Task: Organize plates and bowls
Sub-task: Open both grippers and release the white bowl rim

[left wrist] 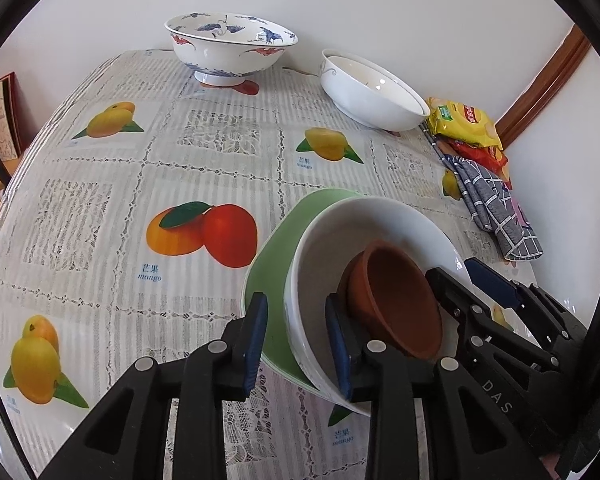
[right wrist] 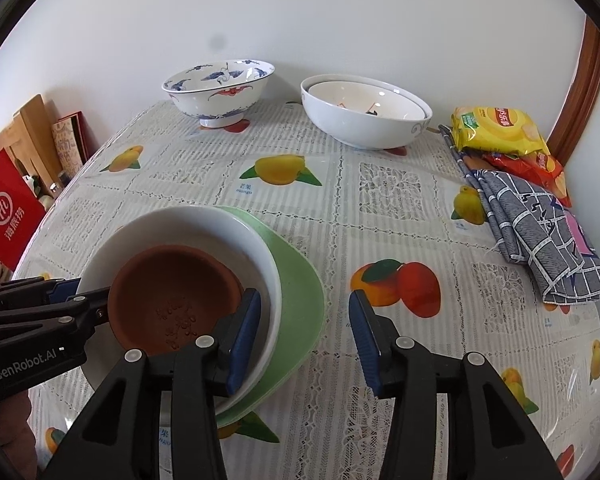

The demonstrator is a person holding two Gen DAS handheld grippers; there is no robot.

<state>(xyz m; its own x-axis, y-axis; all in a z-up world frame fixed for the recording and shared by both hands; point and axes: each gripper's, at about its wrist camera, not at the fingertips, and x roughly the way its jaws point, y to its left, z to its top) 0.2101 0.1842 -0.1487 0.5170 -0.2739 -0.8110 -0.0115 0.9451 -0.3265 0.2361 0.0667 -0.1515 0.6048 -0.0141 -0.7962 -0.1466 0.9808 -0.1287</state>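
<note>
terracotta bowl [right wrist: 172,296] nested in white bowl [right wrist: 204,228] on green plate [right wrist: 300,296]; left gripper [left wrist: 296,344] straddles the rims, grip unclear; right gripper [right wrist: 306,338] released beside them.

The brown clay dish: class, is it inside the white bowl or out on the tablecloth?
Inside. The brown clay dish sits nested in the white bowl, whose rim surrounds it, and that bowl rests on the green plate.

Terracotta bowl [right wrist: 172,292] in white bowl [right wrist: 236,232] on green plate [right wrist: 300,292]; mango-print tablecloth [right wrist: 380,184].
</note>
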